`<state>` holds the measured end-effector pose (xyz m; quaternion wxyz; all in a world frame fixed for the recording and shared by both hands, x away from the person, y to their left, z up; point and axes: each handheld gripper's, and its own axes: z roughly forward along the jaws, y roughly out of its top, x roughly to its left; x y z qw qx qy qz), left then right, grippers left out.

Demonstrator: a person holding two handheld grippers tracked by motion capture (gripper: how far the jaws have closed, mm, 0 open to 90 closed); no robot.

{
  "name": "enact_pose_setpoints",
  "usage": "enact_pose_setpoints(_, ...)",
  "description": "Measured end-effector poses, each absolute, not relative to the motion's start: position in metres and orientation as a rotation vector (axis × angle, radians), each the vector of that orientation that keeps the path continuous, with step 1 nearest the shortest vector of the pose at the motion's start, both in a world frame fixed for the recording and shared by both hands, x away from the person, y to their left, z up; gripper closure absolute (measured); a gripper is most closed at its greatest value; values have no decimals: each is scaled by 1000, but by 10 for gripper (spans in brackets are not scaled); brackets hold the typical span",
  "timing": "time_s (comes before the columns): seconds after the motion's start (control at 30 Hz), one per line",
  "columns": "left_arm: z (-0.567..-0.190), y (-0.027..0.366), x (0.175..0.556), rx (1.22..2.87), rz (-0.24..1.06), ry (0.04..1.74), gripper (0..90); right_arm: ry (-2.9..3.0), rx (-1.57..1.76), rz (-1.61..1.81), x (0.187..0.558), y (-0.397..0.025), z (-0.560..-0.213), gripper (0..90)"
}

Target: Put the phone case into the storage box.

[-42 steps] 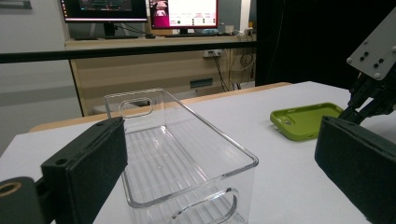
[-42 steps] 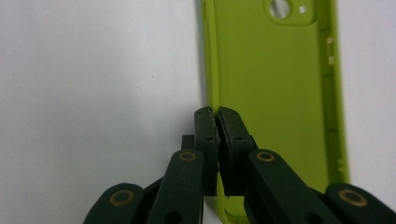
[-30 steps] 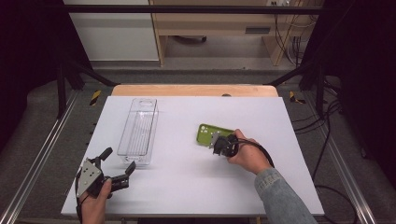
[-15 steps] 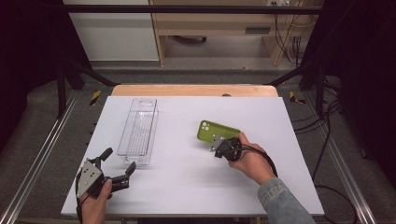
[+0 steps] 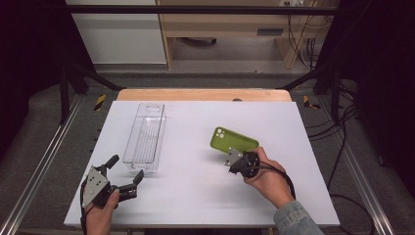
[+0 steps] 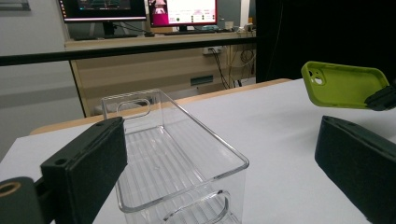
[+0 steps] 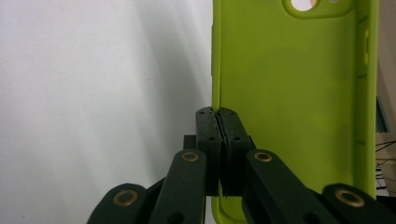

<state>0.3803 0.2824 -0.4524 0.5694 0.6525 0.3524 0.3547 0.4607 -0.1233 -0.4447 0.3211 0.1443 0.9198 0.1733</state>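
Phone case (image 5: pixel 234 141), lime green, looks like soft silicone: light, flexible, grippy, not fragile. Best hold is the thin side wall, which is where it's pinched now.

Left to right: left hand-held gripper (image 5: pixel 123 176) sits near-left on the counter (image 5: pixel 195 205), jaws wide apart, holding nothing. Just beyond it, clear plastic bin (image 5: pixel 144 138), long and narrow, open top, empty. Right of centre, right hand-held gripper (image 7: pixel 218 122) is clamped on the case's edge; the case appears lifted off the counter and tilted, though contact is hard to judge from above.

Path from case to bin is open counter. Bin walls are the only snag; case may flex on that one-wall pinch.
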Motion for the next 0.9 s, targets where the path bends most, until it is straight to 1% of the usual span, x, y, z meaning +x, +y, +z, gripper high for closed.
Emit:
enact_pose_setpoints(0.23,-447,281,379,1532,831,840,18,2390,372,471,449,-121,-448,886)
enact_pose_setpoints(0.37,-436,276,381,1540,839,848,17,2370,336,456,441,-119,-448,886)
enact_pose_setpoints(0.47,-426,267,386,1579,851,856,17,2361,315,464,436,-117,-449,886)
enact_pose_setpoints(0.67,-415,255,391,1606,842,861,19,2357,302,475,432,-115,-454,886)
enact_pose_setpoints(0.73,-407,247,392,1651,851,838,19,2353,285,477,431,-114,-454,886)
enact_pose_setpoints(0.9,-402,239,396,1676,834,851,20,2350,261,463,431,-113,-451,886)
